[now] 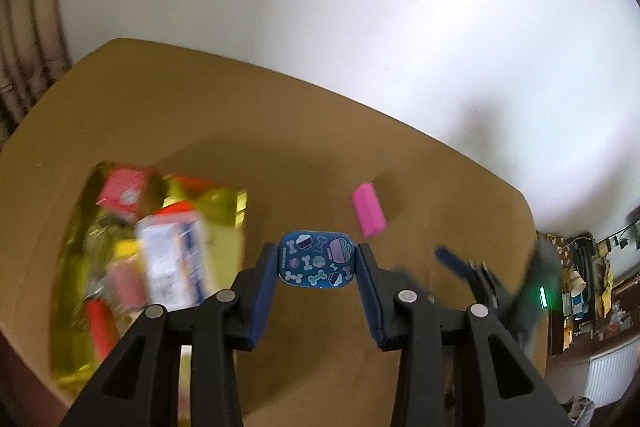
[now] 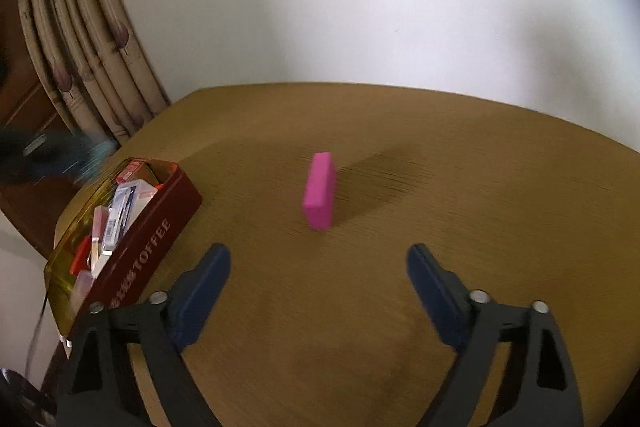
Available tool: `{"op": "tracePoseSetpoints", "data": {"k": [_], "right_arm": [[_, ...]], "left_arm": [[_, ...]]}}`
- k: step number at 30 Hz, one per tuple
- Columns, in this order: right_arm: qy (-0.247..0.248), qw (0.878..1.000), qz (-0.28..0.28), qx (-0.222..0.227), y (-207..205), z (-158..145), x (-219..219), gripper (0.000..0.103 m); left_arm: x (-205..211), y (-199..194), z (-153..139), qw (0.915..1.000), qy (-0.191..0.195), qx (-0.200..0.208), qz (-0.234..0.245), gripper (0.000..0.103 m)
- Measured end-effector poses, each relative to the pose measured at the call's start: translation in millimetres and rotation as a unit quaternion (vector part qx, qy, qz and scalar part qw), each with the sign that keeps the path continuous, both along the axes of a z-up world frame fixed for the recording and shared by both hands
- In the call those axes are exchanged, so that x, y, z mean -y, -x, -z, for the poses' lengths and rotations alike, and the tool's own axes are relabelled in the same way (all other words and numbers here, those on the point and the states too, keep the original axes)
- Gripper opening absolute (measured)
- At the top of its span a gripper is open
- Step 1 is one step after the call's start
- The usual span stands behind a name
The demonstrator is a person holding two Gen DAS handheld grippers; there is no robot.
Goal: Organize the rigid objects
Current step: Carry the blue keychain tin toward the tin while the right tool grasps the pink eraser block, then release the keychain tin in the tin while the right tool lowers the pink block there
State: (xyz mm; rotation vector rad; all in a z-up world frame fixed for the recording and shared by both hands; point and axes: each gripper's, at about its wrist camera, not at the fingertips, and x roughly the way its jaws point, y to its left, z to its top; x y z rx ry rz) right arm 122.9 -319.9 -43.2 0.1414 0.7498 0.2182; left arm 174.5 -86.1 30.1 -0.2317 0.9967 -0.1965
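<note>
My left gripper (image 1: 317, 259) is shut on a small blue patterned box (image 1: 316, 261) and holds it above the brown table (image 1: 200, 115). A pink block (image 1: 369, 209) stands on the table just beyond it. To the left is a toffee tin (image 1: 72, 307) with a gold inside, holding several small boxes. In the right wrist view my right gripper (image 2: 319, 259) is open and empty, with the pink block (image 2: 319, 191) a short way ahead between its fingers. The red toffee tin (image 2: 156, 239) is at the left.
A white wall (image 2: 360, 7) rises behind the table (image 2: 440, 187). Patterned curtains (image 2: 80, 47) hang at the back left. The right gripper shows blurred at the right of the left wrist view (image 1: 492, 279). Cluttered shelves (image 1: 580, 279) lie beyond the table's right edge.
</note>
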Motion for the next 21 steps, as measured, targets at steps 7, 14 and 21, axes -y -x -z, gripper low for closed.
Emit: {"op": "tracePoseSetpoints", "data": {"k": [7,14,21], "right_arm": [[0.044,0.998,0.003,-0.038,-49,13,-21,0.070],[0.073,0.994,0.024,-0.082,-74,28,-23,0.019],[0.029,0.995,0.030,-0.087,-67,21,-13,0.014]], "left_arm": [[-71,42,4,0.9987,-0.011,-0.006,-0.049,0.039],[-104,62,7,0.9965,-0.011,-0.009,-0.083,0.039],[-113,65,29,0.9962,-0.039,-0.008,-0.077,0.039]]}}
